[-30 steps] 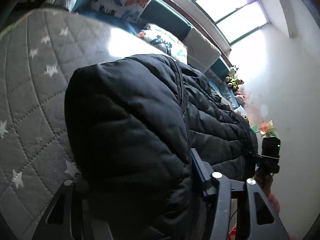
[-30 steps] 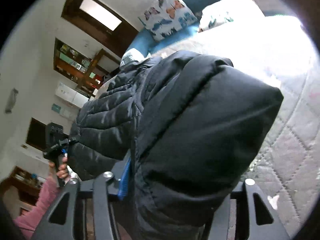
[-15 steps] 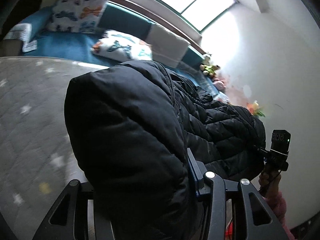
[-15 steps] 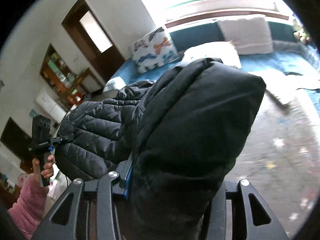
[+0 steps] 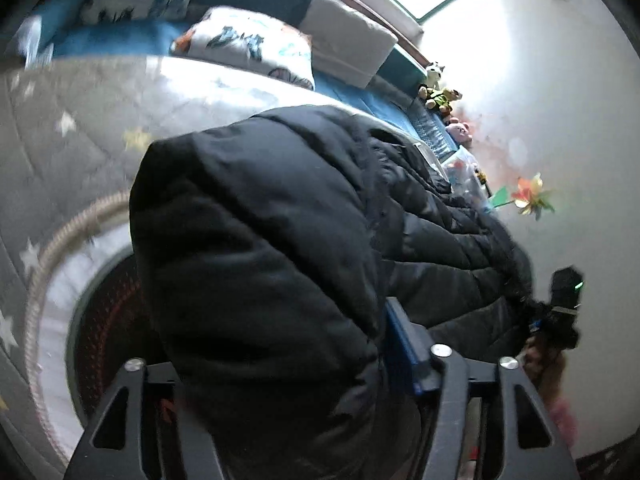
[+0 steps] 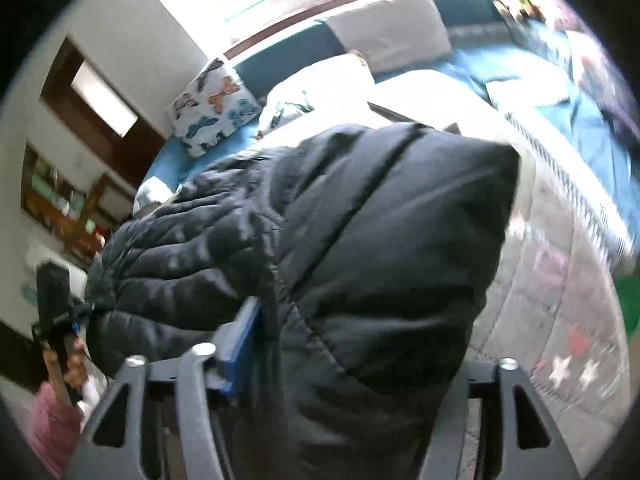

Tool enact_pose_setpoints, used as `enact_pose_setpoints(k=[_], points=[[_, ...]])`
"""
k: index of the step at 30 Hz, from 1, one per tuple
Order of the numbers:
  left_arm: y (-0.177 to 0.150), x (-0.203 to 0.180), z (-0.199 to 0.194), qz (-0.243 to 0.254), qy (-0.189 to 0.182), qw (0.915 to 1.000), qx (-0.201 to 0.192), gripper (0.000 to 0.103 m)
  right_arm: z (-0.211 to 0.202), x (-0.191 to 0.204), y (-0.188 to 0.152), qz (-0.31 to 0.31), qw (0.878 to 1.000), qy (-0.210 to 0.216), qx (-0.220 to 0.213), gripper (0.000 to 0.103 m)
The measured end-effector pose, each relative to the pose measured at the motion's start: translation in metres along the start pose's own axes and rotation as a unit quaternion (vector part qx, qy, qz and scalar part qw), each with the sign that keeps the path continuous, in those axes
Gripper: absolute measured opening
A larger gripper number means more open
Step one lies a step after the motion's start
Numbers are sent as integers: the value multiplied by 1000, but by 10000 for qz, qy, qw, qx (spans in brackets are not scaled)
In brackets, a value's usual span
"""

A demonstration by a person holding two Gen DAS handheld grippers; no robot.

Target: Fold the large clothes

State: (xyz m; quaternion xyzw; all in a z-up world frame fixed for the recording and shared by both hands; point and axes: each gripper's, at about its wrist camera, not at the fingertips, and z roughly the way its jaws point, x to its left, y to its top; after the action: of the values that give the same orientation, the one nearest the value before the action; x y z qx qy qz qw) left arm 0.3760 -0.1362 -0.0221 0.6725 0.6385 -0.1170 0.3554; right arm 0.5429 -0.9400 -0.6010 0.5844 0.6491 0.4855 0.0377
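Opening, two tools (image 5: 280,380) (image 6: 340,380) each straddle one black jacket (image 5: 260,240).

The jacket (image 5: 260,248) was quilted cloth with a faint sheen; the star-printed bedspread (image 5: 60,120) was matt, stitched cloth.

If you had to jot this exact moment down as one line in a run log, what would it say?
task: fold large clothes | item: black quilted puffer jacket between both sets of jaws | left gripper: opening | right gripper: opening | below: grey star-print quilt

We count one black puffer jacket (image 5: 256,240), two butterfly pillows (image 6: 212,108) beside it, one plain cushion (image 6: 392,28).
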Motion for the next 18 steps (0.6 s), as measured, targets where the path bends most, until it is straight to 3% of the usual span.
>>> enact_pose_setpoints(k=[5, 9, 12, 14, 18], points=[[9, 2, -9, -126, -72, 9999, 12, 72, -10, -18, 3, 206, 9997, 85, 132, 81], [23, -3, -24, 64, 182, 9998, -74, 72, -35, -18, 9, 54, 9991, -425, -35, 81], [24, -10, -42, 241, 409, 9987, -162, 72, -61, -11, 14, -94, 9957, -809, -452, 81], [20, -7, -60, 326, 524, 9978, -241, 71, -72, -6, 17, -125, 9948, -753, -676, 81], [15, 7, -94, 361, 894, 9939, -529, 72, -60, 19, 26, -355, 9949, -629, -703, 81]])
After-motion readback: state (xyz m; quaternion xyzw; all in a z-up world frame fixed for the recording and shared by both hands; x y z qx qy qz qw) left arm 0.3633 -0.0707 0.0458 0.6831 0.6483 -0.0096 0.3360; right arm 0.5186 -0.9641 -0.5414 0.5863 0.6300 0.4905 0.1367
